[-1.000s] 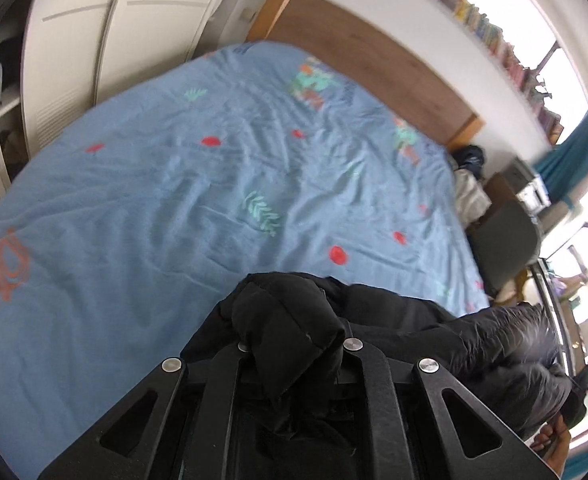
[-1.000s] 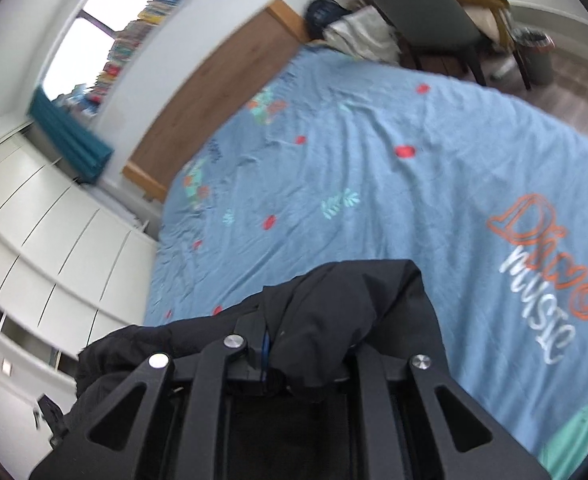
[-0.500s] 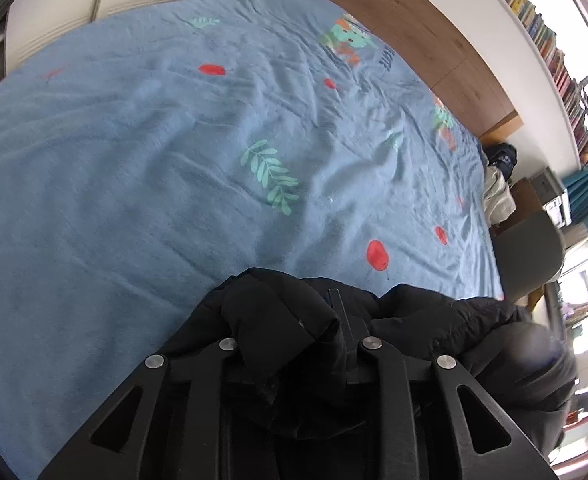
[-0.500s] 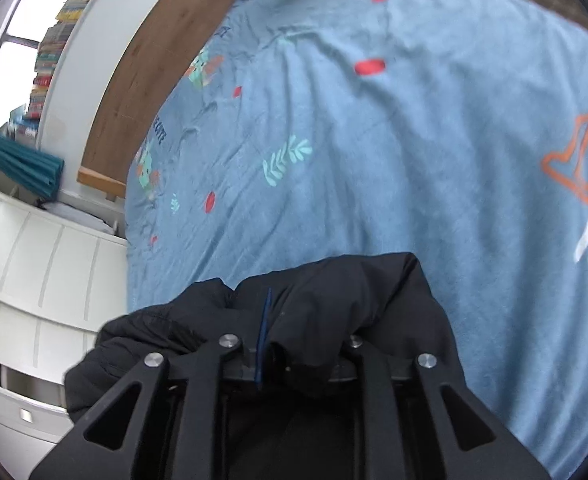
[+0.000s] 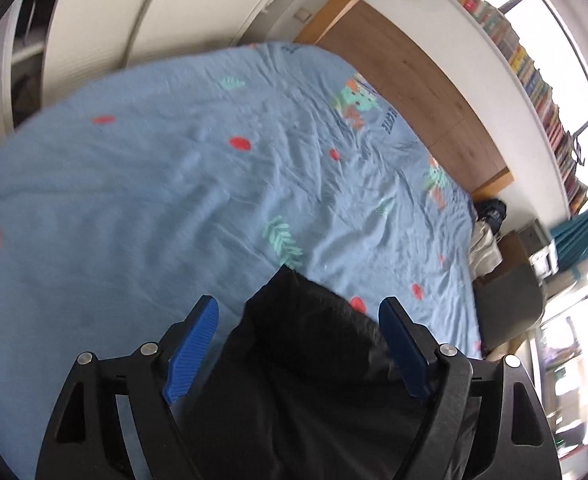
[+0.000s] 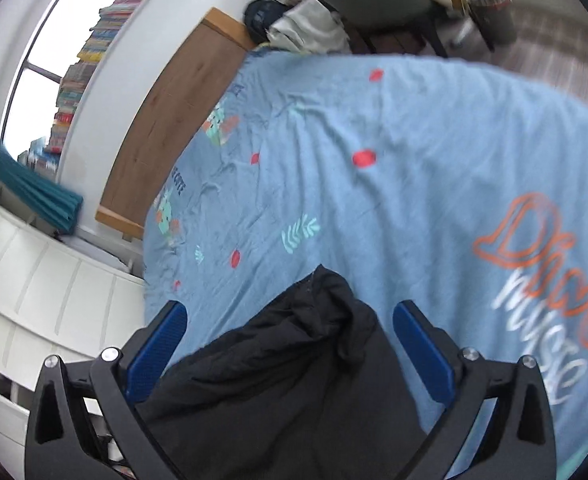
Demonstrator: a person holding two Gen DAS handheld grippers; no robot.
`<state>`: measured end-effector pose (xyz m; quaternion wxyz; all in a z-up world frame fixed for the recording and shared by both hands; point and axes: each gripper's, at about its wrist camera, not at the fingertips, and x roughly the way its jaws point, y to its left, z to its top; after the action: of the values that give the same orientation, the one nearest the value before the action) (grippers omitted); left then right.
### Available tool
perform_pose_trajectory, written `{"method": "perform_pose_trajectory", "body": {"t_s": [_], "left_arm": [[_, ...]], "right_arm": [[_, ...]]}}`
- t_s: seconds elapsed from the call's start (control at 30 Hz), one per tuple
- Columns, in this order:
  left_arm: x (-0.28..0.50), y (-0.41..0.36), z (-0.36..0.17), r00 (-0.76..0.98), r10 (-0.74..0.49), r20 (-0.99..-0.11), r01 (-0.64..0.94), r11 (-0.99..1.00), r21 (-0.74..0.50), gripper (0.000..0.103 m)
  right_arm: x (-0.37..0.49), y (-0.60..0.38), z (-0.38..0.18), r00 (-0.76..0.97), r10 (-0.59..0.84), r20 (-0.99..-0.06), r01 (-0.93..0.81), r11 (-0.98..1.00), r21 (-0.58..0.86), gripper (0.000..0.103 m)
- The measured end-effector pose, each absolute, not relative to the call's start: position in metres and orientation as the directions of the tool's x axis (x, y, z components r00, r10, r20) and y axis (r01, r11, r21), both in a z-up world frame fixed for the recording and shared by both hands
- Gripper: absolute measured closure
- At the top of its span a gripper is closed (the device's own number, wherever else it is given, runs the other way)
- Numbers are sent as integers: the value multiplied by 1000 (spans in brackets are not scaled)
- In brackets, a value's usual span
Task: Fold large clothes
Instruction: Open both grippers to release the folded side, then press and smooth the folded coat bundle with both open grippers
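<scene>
We have just been opening both jaws, left gripper and right gripper, so the black jacket at six o'clock, loose between them, settles onto the bed for folding.

Left hand-held gripper and right hand-held gripper angle downward, jaws just opened wide.

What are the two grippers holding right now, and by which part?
Nothing. The left gripper and right gripper have just been opening; the black jacket lies between each pair of blue pads, which stand clear of it, on the blue bedspread.
</scene>
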<state>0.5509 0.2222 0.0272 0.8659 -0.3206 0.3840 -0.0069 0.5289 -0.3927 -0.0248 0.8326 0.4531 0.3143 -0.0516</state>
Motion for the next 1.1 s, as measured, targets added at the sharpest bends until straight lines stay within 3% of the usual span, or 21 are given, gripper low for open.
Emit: {"method": "perform_pose_trajectory", "body": {"t_s": [0.4,0.6,0.9,1.1], "left_arm": [[438,163,47,686,-207,-697,-92,926,-365,21],[407,119,31,692,-200,-693,-4,960,-281,21],[442,28,2,671,-267,-692,197,963,-181,21],[508,-8,-23,648,-271,-712,218,962,-167,18]], "right_arm": [[431,-305,28,769,177,-614,254,797,548,0],[412,-233,20,751,178,-636,139,899,415,0],[453,-141,-19,713,204,-671,-29,965,262,0],[520,-121,-53,658,173,-733,-42,980,194,0]]}}
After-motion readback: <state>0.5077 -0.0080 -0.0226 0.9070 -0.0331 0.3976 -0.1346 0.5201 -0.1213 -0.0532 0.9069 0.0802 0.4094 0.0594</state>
